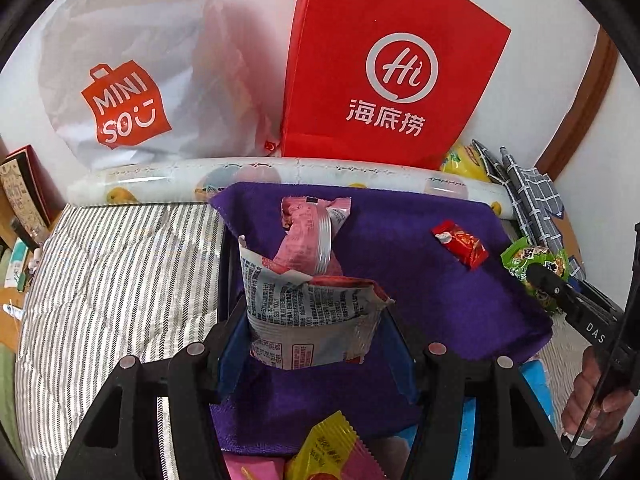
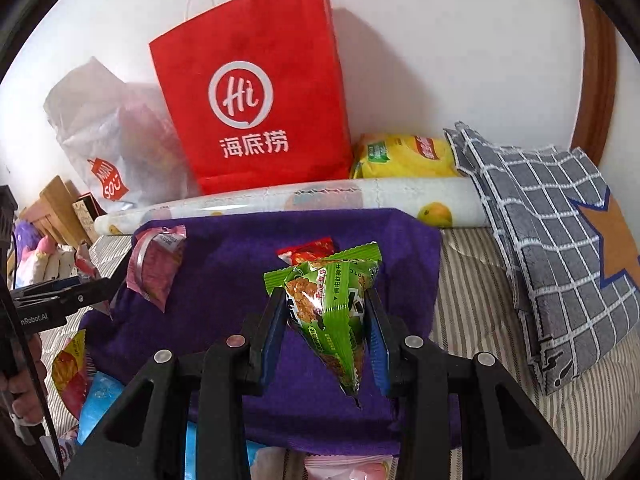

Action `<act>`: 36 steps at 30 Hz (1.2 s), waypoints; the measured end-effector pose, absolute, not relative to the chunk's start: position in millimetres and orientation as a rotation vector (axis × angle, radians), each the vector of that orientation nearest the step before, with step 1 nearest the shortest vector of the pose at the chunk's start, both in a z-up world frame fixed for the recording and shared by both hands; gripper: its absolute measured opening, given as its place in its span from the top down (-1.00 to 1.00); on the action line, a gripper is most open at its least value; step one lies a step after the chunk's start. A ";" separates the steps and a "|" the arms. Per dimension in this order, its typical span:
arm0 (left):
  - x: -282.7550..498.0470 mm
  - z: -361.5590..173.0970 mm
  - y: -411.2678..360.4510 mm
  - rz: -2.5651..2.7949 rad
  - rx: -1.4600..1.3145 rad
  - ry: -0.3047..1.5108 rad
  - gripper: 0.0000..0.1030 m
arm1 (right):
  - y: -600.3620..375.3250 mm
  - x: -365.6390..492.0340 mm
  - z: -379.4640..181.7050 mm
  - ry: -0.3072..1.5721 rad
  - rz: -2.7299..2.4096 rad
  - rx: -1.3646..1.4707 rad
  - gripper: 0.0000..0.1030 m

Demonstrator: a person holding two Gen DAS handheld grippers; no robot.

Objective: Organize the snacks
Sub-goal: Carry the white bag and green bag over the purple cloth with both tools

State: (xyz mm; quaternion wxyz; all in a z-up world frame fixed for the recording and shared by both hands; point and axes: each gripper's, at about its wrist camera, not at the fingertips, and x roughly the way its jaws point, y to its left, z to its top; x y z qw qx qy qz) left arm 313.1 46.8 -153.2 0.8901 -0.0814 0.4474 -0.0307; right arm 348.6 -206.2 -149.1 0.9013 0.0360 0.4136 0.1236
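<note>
Right gripper (image 2: 326, 322): clamped on green snack packet (image 2: 332, 312)
Beneath: purple cloth (image 2: 224, 264)
On cloth: pink packet (image 2: 154, 268), red packet (image 2: 306, 252)
Behind: red paper bag (image 2: 256, 92)

Each handheld gripper is built of matte black plastic. The left gripper (image 1: 316, 344) has two angular arms with triangular cut-outs, and round silver bolt heads sit at the pivots (four show in each wrist view). Blue pads line the inner faces of its jaws. The right gripper (image 2: 326, 344) matches it in shape and colour. White lettering runs along the black bodies, only partly readable. A thin black cable hangs beside each handle.
</note>
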 end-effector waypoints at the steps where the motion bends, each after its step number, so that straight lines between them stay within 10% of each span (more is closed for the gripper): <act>1: 312.7 -154.0 47.1 -0.060 -0.172 0.930 -0.14 | -206.2 350.0 -150.5 0.860 0.253 0.074 0.27; 36: 318.1 -175.8 35.4 -0.070 -0.161 0.980 -0.18 | -209.8 360.2 -174.4 0.938 0.231 0.079 0.26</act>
